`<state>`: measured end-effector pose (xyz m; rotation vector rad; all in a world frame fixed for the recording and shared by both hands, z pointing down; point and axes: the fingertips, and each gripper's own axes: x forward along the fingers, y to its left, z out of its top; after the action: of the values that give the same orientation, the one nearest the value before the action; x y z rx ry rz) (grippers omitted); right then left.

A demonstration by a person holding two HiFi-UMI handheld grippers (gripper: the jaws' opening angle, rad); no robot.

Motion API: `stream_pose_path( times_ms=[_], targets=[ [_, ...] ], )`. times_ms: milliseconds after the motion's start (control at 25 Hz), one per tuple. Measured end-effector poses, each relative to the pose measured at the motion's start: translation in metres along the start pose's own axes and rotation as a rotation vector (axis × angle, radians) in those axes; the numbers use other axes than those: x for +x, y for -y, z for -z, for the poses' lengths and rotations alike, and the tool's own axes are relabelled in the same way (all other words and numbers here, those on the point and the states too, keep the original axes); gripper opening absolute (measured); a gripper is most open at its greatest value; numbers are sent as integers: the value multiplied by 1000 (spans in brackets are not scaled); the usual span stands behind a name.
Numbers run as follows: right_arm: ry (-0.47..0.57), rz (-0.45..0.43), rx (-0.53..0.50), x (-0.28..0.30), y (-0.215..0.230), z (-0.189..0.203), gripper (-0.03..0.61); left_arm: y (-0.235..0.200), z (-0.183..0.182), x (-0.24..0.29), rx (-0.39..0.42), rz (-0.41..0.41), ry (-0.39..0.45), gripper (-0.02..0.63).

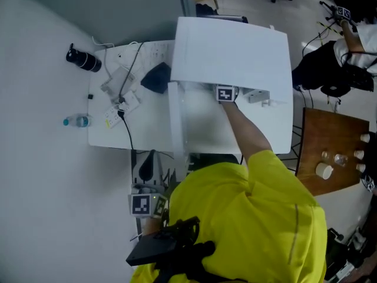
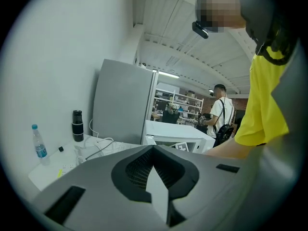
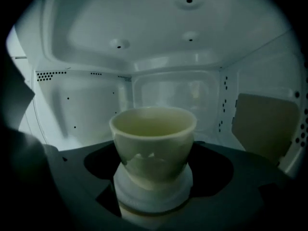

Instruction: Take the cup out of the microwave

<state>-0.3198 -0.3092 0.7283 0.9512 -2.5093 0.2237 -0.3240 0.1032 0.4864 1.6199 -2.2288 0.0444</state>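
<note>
One pale cup (image 3: 153,143) stands upright on a white round base (image 3: 153,191) inside the microwave (image 1: 235,46), so the thing we are after has not left the cavity. Around it the right gripper (image 3: 156,165) has its jaws spread, one on each side of the cup and close to its walls. We see no sign of a squeeze, and the cup sits square on its base, so we judge it bracketed but not yet clamped. Outward from there, the door (image 1: 177,128) hangs open toward us and the right arm (image 1: 250,137) reaches through the opening, so we take the opening and the reach as done. The microwave rests on a white worktop (image 1: 147,128). The left gripper (image 2: 155,162) hangs low beside the body, away from the microwave, its jaws closed together on nothing. Left to do, by our reckoning: close on the cup, lift it clear of the base and draw it out through the doorway.
</note>
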Motion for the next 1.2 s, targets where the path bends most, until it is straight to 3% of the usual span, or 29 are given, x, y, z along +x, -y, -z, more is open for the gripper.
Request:
stream_pose_path(
  times_ms=[280, 480, 760, 1000, 1200],
  targets=[
    [3, -31, -35, -33, -19, 15, 437, -10, 3, 18, -7, 54, -38, 0],
    [31, -124, -28, -99, -68, 35, 437, -6, 5, 21, 19, 123, -48, 0],
    [10, -139, 28, -197, -96, 69, 437, 32, 14, 29, 38, 299, -71, 0],
    [-33, 7, 86, -266, -26, 112, 437, 81, 28, 30, 33, 419, -120, 0],
    [-67, 148, 113, -304, 83, 149, 437, 110, 31, 30, 36, 389, -129, 0]
  ],
)
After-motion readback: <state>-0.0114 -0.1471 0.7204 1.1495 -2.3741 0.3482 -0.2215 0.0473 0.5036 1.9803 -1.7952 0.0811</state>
